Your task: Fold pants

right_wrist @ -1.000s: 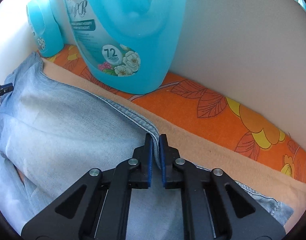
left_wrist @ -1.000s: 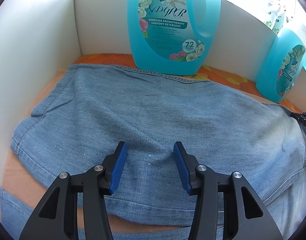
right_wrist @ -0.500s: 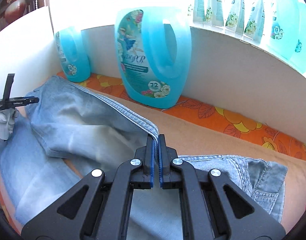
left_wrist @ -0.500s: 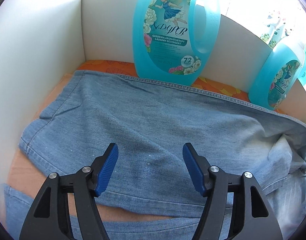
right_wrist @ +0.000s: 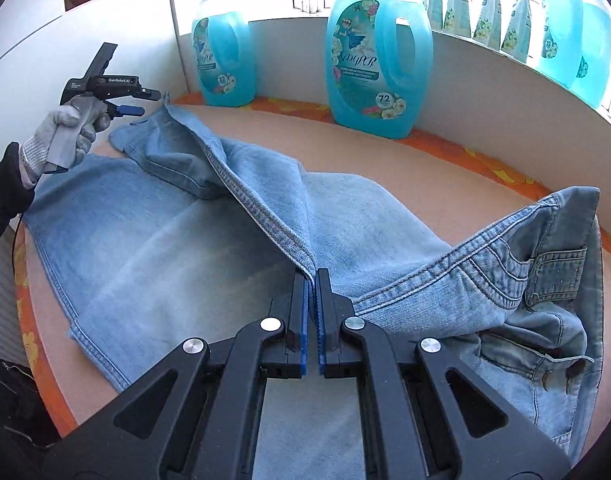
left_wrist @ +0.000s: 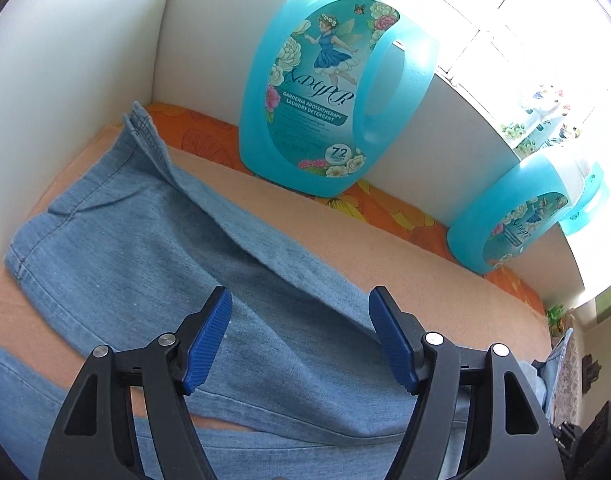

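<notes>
Light blue denim pants [right_wrist: 177,236] lie on a peach cloth-covered table [right_wrist: 445,168], waist and pockets bunched at the right. My right gripper [right_wrist: 312,280] is shut on the side seam of a pant leg and holds that edge raised as a ridge running back to the hem. My left gripper [left_wrist: 300,332] is open and empty, hovering above the folded leg [left_wrist: 145,264]. It also shows in the right wrist view [right_wrist: 139,102], held in a gloved hand above the hem end at the far left.
Two large blue detergent jugs [right_wrist: 379,68] [right_wrist: 225,60] stand along the white back wall [left_wrist: 85,60]; the near one also shows in the left wrist view [left_wrist: 325,92]. More jugs and pouches sit on the sill at the right. An orange flowered cloth borders the table.
My right gripper pulled back and up with the seam, drawing the leg edge away from the jugs. My left gripper opened wider and lifted away from the denim.
</notes>
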